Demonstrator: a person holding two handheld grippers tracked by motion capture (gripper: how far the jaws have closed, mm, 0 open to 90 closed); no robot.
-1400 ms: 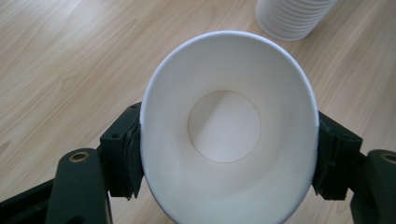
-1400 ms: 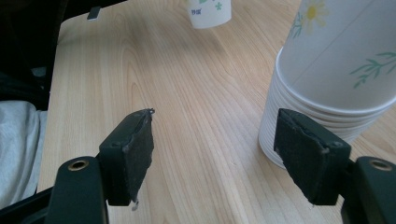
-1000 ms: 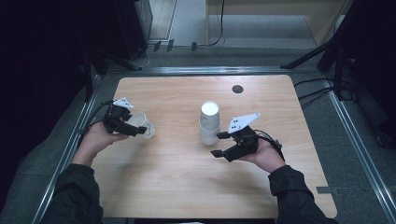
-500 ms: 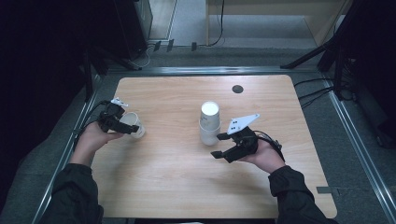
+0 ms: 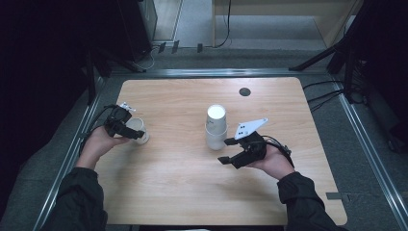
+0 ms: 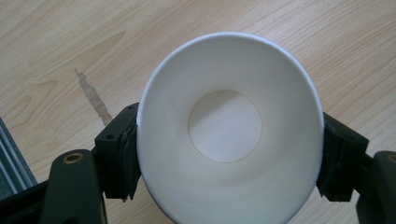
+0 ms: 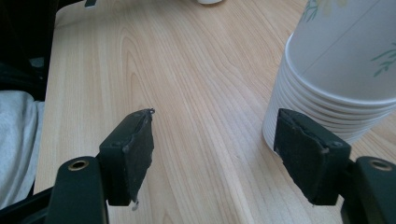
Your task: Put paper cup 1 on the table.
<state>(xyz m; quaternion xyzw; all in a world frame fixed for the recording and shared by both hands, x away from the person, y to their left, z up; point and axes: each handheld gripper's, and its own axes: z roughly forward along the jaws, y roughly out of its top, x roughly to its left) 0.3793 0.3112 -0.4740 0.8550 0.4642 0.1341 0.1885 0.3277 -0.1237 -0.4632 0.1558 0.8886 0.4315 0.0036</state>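
A single white paper cup [image 5: 136, 126] stands upright near the table's left edge, and I look down into its mouth [image 6: 224, 126]. My left gripper [image 5: 139, 135] [image 6: 229, 158] has one jaw on each side of it. Its jaws have just been opening, but both pads [image 6: 125, 154] lie against the cup's wall. A stack of upturned paper cups [image 5: 216, 127] [image 7: 341, 65] with a green leaf print stands mid-table. My right gripper [image 5: 226, 150] [image 7: 215, 140] rests just to the right of the stack, open, with only bare wood between its jaws. The stack's base lies just beyond its far jaw.
The wooden table [image 5: 183, 187] has a dark round grommet [image 5: 245, 91] near its back edge. Metal rails [image 5: 72, 159] run along the left, back and right sides. A grey sleeve [image 7: 16, 140] is at the left of the right gripper view.
My left gripper has shifted the single cup a little toward the table's left edge. The right gripper and the stack have kept still.
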